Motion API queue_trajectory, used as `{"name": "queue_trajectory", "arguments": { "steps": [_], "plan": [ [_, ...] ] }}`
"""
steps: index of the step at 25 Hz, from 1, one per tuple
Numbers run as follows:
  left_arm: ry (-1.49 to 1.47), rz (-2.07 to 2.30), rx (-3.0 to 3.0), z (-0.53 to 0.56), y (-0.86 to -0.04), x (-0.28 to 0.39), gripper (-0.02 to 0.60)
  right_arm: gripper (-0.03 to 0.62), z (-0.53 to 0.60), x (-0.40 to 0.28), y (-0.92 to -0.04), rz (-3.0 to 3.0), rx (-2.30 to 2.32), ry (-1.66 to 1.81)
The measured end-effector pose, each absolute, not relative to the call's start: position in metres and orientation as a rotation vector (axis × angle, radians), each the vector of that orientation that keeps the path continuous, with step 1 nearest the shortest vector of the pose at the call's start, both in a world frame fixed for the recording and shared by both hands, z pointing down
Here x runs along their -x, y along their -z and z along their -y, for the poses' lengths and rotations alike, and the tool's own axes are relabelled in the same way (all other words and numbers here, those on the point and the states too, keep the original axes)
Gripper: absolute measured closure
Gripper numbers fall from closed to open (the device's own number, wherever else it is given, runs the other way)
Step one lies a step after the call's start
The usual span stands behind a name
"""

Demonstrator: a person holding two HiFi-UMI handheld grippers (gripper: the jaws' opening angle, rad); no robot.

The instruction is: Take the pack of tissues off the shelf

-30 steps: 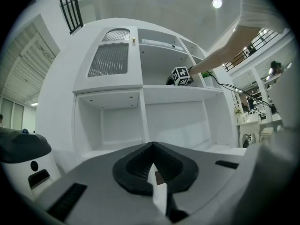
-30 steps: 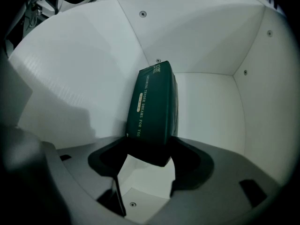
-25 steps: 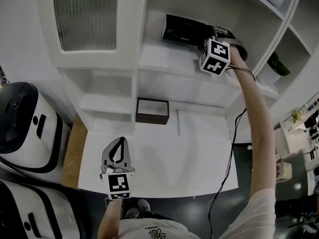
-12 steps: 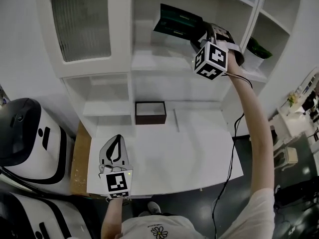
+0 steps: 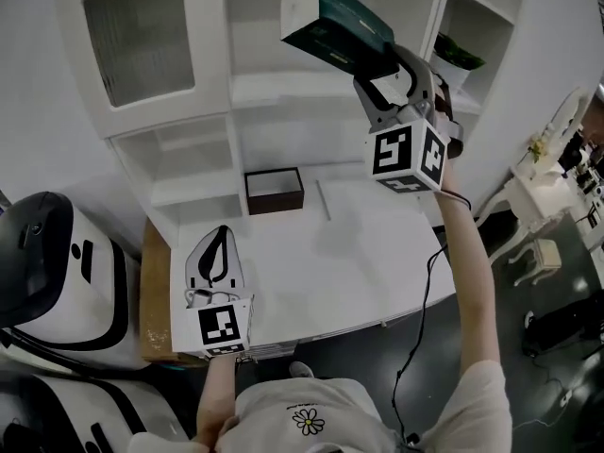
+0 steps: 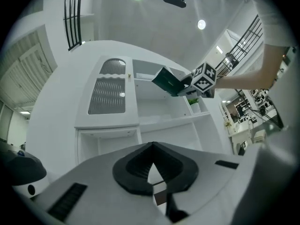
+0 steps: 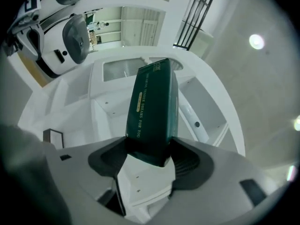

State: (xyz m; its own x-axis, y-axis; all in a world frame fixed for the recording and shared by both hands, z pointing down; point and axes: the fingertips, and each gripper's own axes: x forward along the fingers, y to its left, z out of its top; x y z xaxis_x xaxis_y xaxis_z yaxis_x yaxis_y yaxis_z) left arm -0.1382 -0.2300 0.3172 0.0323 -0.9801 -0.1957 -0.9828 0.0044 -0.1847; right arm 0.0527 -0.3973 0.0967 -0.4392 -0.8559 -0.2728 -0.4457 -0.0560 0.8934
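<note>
Now that my right gripper has drawn the pack of tissues out from the shelf, it hangs in open air, clamped between the jaws; removal looks essentially done. My left gripper idles above the tabletop, jaws together.

The right tool covers part of the tissue pack.
</note>
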Motion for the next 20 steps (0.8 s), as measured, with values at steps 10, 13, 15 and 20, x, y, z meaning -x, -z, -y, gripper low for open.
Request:
{"name": "queue_trajectory", "arguments": {
  "steps": [10,13,15,20],
  "plan": [
    [-0.104,-1.921,2.08,0.214,-0.289,0.119,0.583,0.296,0.306,-0.078,-0.143,2.101,-1.673,1.368],
    [-0.127,-1.899,2.107,0.214,-0.285,0.112,0.583,0.296,0.293,-0.085,-0.163,2.185,-1.743,1.298],
    [-0.126,-1.892,2.115,0.214,-0.284,0.107,0.583,0.296,0.286,-0.09,-0.177,2.223,-1.789,1.255],
    [-0.129,-1.885,2.123,0.213,-0.284,0.1,0.583,0.296,0.266,-0.101,-0.202,2.39,-1.928,1.103]
  ]
}}
